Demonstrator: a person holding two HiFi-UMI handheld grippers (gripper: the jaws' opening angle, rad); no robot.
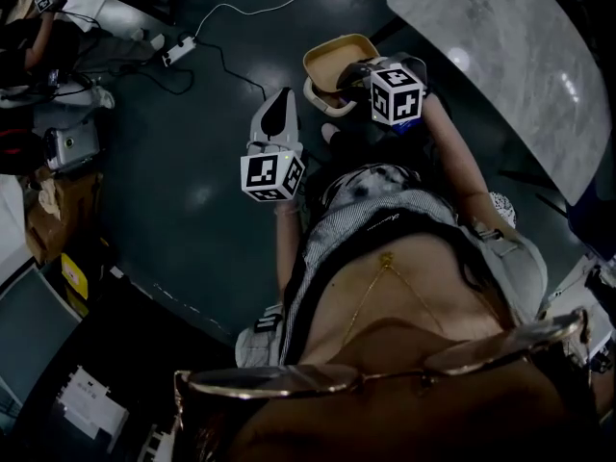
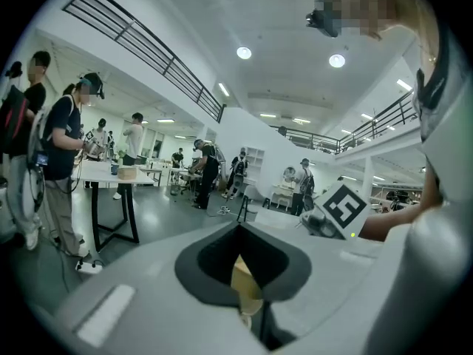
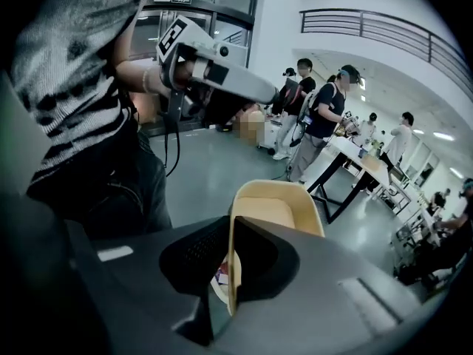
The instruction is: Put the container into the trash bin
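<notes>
My right gripper (image 1: 352,73) (image 3: 230,231) is shut on the rim of a tan, open-topped container (image 1: 337,58) (image 3: 279,207) and carries it above the dark floor. A bit of printed scrap lies inside the container. My left gripper (image 1: 277,102) (image 2: 240,237) hangs to the left of the container, apart from it. Its jaws are closed, with a thin tan piece (image 2: 244,281) pinched between them. No trash bin shows in any view.
A marble-topped table (image 1: 500,56) stands at the upper right. A power strip with its white cable (image 1: 178,48) lies on the floor at the upper left, with boxes and gear (image 1: 58,176) along the left edge. Several people stand by tables (image 2: 111,176) in the hall.
</notes>
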